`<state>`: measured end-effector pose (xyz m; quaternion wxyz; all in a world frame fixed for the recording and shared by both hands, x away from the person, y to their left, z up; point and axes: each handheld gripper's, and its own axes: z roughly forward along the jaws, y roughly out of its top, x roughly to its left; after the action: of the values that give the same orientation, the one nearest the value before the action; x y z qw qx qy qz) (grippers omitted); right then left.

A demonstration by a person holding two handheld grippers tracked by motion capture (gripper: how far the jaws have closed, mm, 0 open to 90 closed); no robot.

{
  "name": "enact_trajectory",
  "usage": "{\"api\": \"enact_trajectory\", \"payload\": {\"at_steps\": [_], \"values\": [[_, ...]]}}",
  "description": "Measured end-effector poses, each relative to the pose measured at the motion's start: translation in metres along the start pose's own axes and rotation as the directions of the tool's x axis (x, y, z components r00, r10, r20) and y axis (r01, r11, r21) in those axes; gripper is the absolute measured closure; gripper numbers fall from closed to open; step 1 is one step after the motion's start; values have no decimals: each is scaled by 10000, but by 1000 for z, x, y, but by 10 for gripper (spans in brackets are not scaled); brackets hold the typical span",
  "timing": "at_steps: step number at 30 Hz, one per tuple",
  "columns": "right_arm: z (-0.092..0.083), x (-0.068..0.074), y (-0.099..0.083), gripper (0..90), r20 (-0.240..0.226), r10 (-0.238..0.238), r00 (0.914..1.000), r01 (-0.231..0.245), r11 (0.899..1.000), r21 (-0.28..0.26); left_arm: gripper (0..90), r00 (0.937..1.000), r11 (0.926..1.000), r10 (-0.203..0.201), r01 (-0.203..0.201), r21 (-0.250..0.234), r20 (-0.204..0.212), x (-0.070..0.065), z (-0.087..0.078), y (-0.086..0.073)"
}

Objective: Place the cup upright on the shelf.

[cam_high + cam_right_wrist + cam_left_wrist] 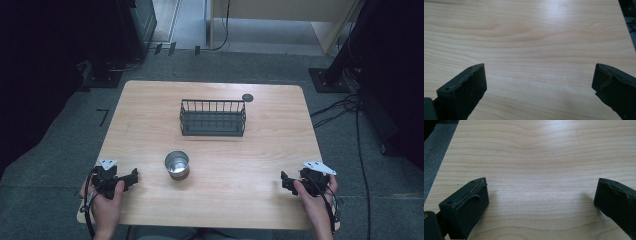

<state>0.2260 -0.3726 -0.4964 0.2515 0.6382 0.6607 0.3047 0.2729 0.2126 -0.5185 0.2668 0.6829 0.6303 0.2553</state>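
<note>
Nothing is gripped yet: left gripper (131, 178) and right gripper (286, 181) rest at the bench (280, 120) near corners, jaws wide and empty, so the metal cup (177, 164) before the wire basket (213, 118) seems the likely first reach.

No text, label, brand, number or sign can be read on anything here.

An upright metal cup (177, 164) stands near a black wire basket (213, 118).
</note>
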Motion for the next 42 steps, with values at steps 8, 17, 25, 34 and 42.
{"api": "enact_trajectory", "payload": {"at_steps": [8,17,25,34,42], "values": [[8,39,24,0,-598,-413,9974,400,9989,-232,0,10000,10000,13,-13,-5,31,0,0,0],[16,81,37,0,-1337,-1058,9854,1024,9942,-317,0,10000,10000,8,-8,-13,46,0,0,0],[22,105,43,0,-1862,-1243,9746,1210,9922,-288,0,10000,10000,12,-12,-13,49,0,0,0],[23,135,47,0,-2424,-1665,9558,1604,9860,-448,0,10000,10000,9,-9,-13,47,-1,0,0],[24,158,48,0,-2825,-2049,9371,1937,9787,-674,0,10000,10000,9,-9,-14,48,-1,0,0]]}}
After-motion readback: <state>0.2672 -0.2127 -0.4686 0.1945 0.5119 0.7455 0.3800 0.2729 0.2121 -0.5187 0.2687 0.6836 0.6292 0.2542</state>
